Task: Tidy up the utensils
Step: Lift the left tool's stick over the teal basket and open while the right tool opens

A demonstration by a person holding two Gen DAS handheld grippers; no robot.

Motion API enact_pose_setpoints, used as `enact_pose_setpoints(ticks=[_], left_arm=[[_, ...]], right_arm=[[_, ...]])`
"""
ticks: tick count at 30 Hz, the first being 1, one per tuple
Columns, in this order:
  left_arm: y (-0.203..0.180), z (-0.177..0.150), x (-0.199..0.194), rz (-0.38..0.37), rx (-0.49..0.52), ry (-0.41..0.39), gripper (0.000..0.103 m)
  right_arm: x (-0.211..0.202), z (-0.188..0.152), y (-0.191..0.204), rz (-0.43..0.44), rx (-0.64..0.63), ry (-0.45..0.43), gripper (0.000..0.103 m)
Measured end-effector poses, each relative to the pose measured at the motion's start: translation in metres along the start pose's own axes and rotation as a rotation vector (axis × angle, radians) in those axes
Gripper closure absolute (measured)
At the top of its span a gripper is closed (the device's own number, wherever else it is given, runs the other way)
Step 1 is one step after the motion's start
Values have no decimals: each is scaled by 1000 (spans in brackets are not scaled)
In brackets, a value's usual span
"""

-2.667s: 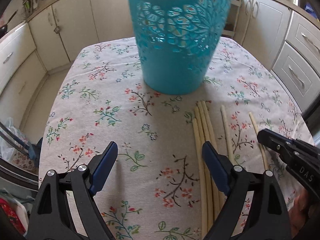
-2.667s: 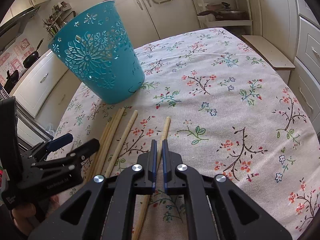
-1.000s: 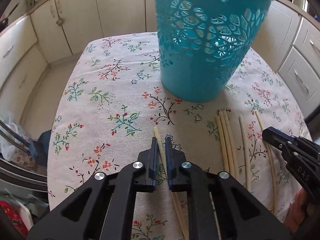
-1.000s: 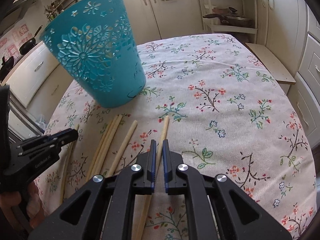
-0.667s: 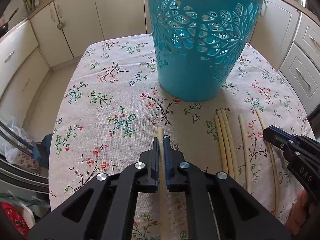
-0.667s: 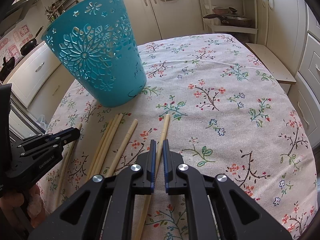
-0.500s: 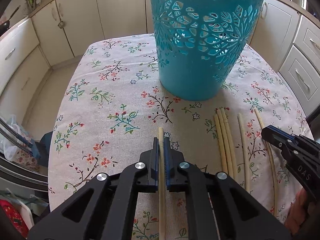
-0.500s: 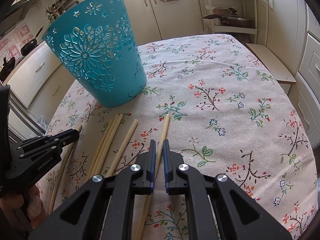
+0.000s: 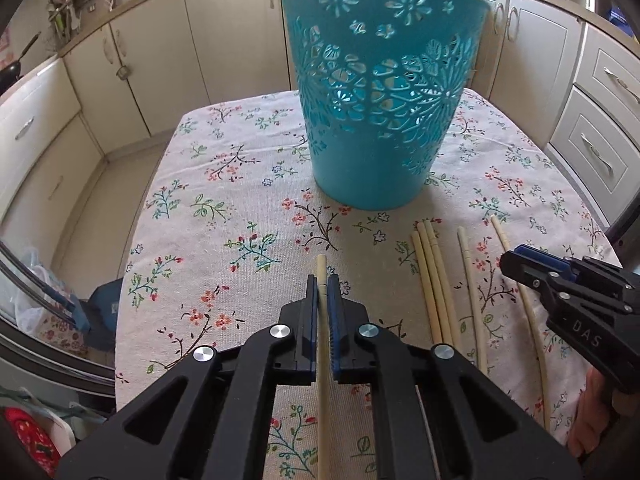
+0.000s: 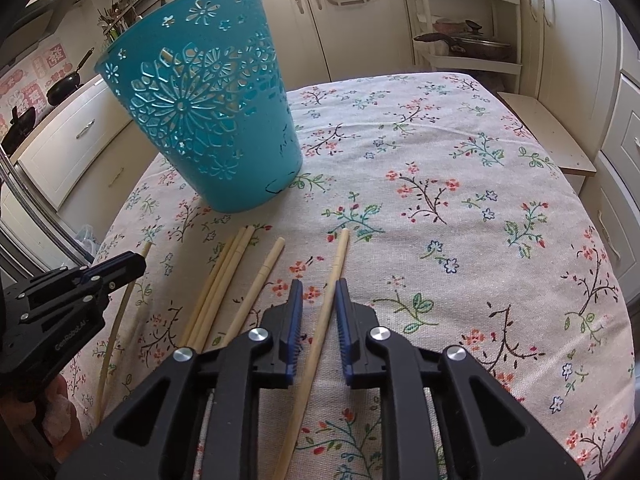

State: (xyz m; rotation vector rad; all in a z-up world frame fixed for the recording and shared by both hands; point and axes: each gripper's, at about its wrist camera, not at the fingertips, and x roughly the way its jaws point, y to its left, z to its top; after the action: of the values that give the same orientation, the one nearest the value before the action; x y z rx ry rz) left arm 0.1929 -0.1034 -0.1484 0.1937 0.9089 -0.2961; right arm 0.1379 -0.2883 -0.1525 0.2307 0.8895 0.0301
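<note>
Table (image 9: 224, 184) with a rounded far edge, covered by a beige woven cloth printed with small red and blue flowers on dark twigs; it fills the middle of both views. Cream cabinet fronts (image 9: 224, 40) with metal handles run along the top of the left-wrist view.

Teal plastic basket (image 9: 380, 100), tapered and round, its wall pierced with flower-shaped cut-outs, stands upright on the cloth at upper centre of the left-wrist view and at upper left (image 10: 208, 104) of the right-wrist view. Its inside cannot be read for certain; pale slivers show through the cut-outs.

Left gripper (image 9: 322, 308), black plastic arms with blue ribbed pads, lower centre: jaws together, clamped on one pale wooden chopstick (image 9: 321, 276) whose blunt tip pokes out just past the pads toward the basket.

Right gripper (image 10: 316, 312), same build, lower centre of its own view: jaws opening, a second pale wooden chopstick (image 10: 336, 268) lies between the pads on the cloth, with a gap on each side.

Loose chopsticks: a bundle of three (image 10: 224, 276) touching side by side, and a single one (image 10: 264, 272) just to the right of them, all flat on the cloth below the basket, tips pointing toward it.
</note>
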Motion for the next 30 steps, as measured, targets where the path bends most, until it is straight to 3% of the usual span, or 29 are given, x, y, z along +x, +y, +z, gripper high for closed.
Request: enact_pose_setpoints(ticks=[9, 16, 20, 30], left_arm=[[-1, 2, -14, -19, 11, -27, 98], [10, 11, -45, -153, -37, -87, 98], [20, 30, -77, -226, -77, -148, 98], [26, 87, -145, -300, -109, -319, 98]], right_arm=[[0, -1, 2, 9, -13, -1, 78], [0, -1, 3, 10, -15, -2, 76], [0, -1, 3, 10, -14, -2, 76], [0, -1, 3, 14, -11, -2, 76]])
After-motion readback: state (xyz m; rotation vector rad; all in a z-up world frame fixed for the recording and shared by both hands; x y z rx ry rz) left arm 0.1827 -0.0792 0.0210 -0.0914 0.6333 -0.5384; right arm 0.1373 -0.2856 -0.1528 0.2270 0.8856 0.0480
